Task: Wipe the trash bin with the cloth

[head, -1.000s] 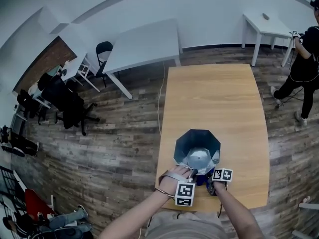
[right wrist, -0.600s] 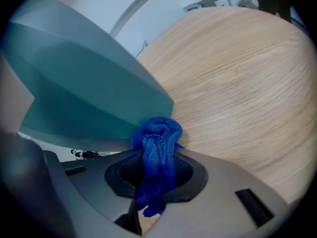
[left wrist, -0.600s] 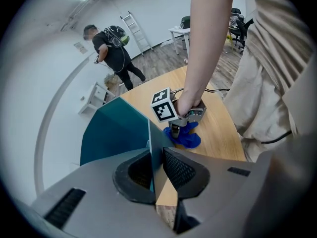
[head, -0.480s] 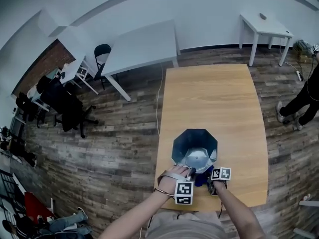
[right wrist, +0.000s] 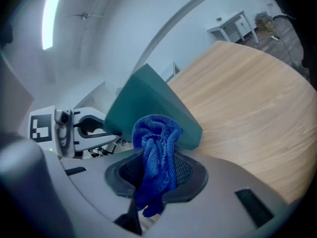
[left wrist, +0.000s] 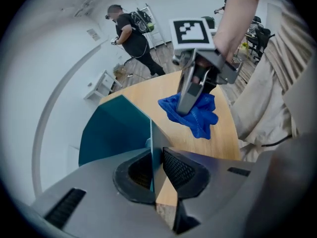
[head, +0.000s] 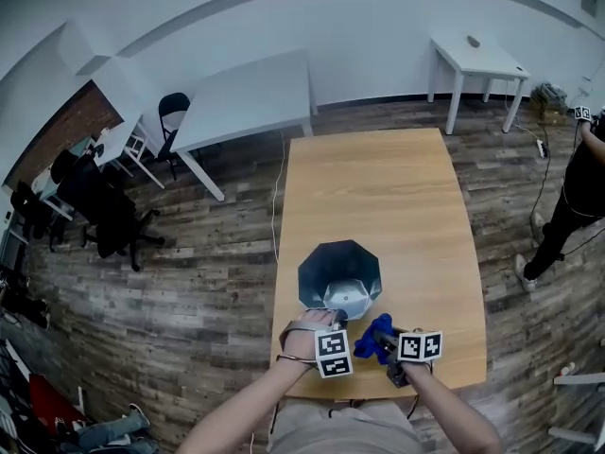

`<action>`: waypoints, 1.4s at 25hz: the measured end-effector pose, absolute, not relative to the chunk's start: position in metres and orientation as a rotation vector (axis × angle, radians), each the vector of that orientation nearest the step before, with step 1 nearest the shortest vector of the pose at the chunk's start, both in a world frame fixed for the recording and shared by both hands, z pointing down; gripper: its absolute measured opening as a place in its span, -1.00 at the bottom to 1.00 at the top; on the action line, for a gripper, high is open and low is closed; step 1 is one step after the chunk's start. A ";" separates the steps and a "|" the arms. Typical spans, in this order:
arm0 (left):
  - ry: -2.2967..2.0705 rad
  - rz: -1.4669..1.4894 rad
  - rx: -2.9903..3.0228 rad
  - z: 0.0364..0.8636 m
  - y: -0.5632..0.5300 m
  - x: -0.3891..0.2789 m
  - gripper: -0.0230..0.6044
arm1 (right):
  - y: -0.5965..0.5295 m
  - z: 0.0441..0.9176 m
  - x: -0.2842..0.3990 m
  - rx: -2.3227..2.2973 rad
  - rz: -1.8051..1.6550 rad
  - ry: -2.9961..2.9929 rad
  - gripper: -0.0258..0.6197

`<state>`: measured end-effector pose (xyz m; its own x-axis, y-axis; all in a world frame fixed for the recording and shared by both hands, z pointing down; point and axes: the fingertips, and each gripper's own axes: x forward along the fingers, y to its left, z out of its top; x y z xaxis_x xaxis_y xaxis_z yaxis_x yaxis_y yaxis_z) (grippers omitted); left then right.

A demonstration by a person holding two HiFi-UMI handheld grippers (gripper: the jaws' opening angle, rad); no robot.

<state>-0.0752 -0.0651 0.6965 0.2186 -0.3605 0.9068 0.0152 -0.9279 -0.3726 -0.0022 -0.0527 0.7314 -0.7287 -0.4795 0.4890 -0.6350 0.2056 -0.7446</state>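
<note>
The teal octagonal trash bin (head: 338, 274) stands open-topped near the front of the wooden table (head: 397, 197). My left gripper (head: 333, 323) is shut on the bin's near rim; in the left gripper view the thin bin wall (left wrist: 116, 133) runs between the pads of that gripper (left wrist: 156, 171). The blue cloth (head: 374, 337) hangs bunched from my right gripper (head: 388, 350), raised just right of the bin. In the right gripper view the cloth (right wrist: 156, 145) is pinched between the jaws of that gripper (right wrist: 156, 175), with the bin (right wrist: 148, 108) behind it.
A white table (head: 241, 97) and dark chairs (head: 170, 112) stand on the wood floor at the left. A small white table (head: 473, 60) is at the back right. A person in black (head: 581, 192) stands by the right edge.
My right gripper has lifted upward with the blue cloth, away from the bin's near side. My left gripper keeps its hold on the rim. The person at right has shifted.
</note>
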 end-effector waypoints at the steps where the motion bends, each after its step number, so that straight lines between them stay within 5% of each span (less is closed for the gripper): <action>1: 0.336 -1.776 -2.207 0.696 -0.066 -0.075 -0.75 | -0.051 0.718 -0.006 1.062 1.546 -2.350 -0.66; 15: 0.346 -1.823 -2.308 0.695 -0.066 -0.059 -0.78 | -0.058 0.672 -0.039 0.946 1.531 -2.470 -0.66; 35: 0.265 -1.811 -2.341 0.695 -0.071 -0.058 -0.80 | -0.095 0.846 -0.043 0.957 1.644 -2.101 -0.66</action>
